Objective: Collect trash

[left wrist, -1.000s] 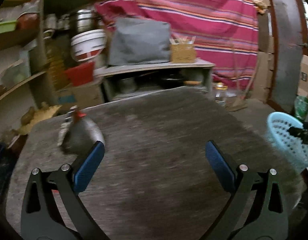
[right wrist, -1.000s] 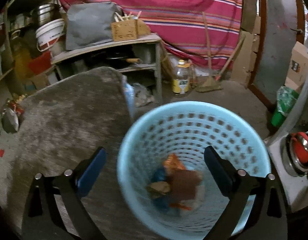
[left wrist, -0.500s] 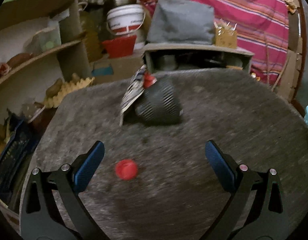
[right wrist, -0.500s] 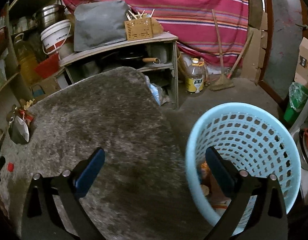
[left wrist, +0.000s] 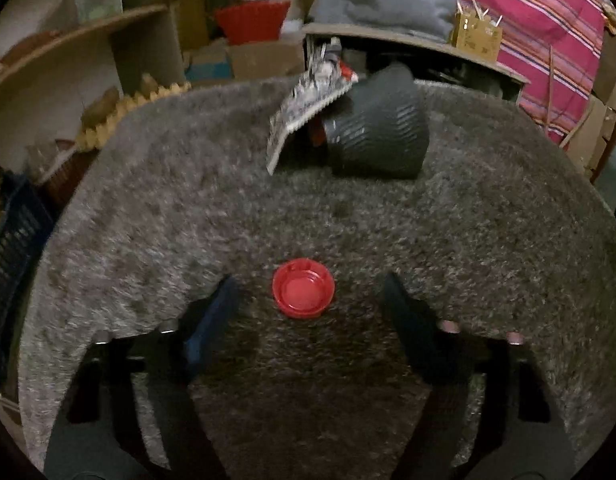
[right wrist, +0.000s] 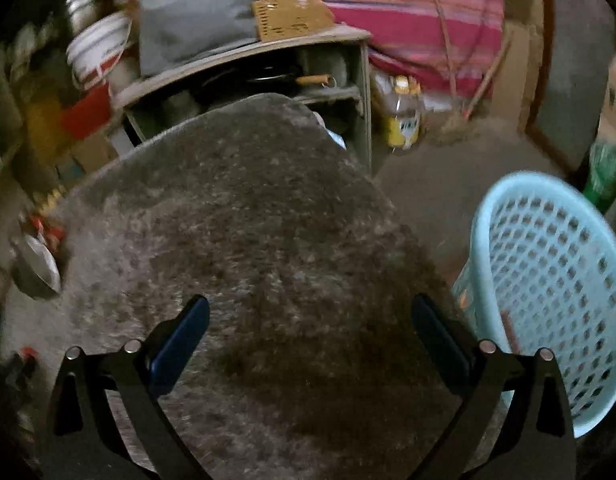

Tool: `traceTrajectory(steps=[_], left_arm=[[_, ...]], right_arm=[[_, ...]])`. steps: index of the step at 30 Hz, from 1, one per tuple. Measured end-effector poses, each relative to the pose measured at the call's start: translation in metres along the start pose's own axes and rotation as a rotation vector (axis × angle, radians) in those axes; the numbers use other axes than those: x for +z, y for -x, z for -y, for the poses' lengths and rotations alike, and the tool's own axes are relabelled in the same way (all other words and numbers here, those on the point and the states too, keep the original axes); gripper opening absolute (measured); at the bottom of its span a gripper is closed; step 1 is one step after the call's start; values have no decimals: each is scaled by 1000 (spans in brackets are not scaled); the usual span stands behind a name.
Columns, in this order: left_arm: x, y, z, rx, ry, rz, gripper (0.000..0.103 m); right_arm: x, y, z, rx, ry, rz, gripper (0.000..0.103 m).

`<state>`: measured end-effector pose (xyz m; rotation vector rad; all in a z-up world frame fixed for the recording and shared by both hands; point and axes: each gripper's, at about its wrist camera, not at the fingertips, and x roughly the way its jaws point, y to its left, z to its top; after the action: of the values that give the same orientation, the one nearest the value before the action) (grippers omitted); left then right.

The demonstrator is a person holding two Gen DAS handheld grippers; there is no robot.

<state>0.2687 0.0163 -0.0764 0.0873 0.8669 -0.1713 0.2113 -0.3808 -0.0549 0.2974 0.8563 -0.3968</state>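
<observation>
Tongs of the left hand point(left wrist: 308, 312) stand open over the grey carpeted worktop point(left wrist: 488, 248), their blue fingers point(left wrist: 212, 320) either side of a red bottle cap point(left wrist: 303, 293) that lies open side up between them, touched by neither as far as the blur allows; beyond it, near the far edge, a crumpled printed wrapper point(left wrist: 304, 108) leans against a dark ribbed cup point(left wrist: 378, 132) lying on its side; tongs of the right hand point(right wrist: 310, 332) are likewise open and hold nothing, hanging over bare carpet; at the right, just beside the worktop's edge, stands a light blue perforated basket point(right wrist: 548, 280), with scraps of trash faintly visible through its wall.
</observation>
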Motion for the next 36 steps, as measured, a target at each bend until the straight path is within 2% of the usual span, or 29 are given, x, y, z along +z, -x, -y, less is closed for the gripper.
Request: traceTrajectory(steps=[6, 8, 10, 12, 16, 20, 24, 28, 33, 36], left_arm=[[4, -8, -5, -21, 13, -20, 49], [5, -9, -9, -26, 23, -18, 36], [7, -8, -13, -26, 26, -14, 29], [8, -7, -16, -35, 26, -8, 29], [14, -2, -23, -15, 22, 30, 29], [31, 14, -31, 40, 10, 104, 29], [49, 32, -41, 64, -8, 181, 29], [53, 39, -53, 93, -17, 225, 29], [54, 38, -80, 138, -13, 250, 29], [55, 33, -105, 116, 37, 251, 29]], right_arm=[[-3, 5, -31, -53, 159, 64, 98], [-4, 5, -35, -75, 193, 61, 98], [-4, 4, -37, -81, 210, 41, 98], [-5, 2, -37, -46, 197, 8, 98], [-10, 9, -38, 50, 159, 18, 98], [-9, 17, -52, 78, 167, 59, 98], [-12, 12, -73, 97, 183, 52, 98], [-21, 5, -110, 119, 229, 28, 98], [-31, 11, -163, 118, 308, 79, 98], [-33, 12, -197, 124, 346, 97, 98]])
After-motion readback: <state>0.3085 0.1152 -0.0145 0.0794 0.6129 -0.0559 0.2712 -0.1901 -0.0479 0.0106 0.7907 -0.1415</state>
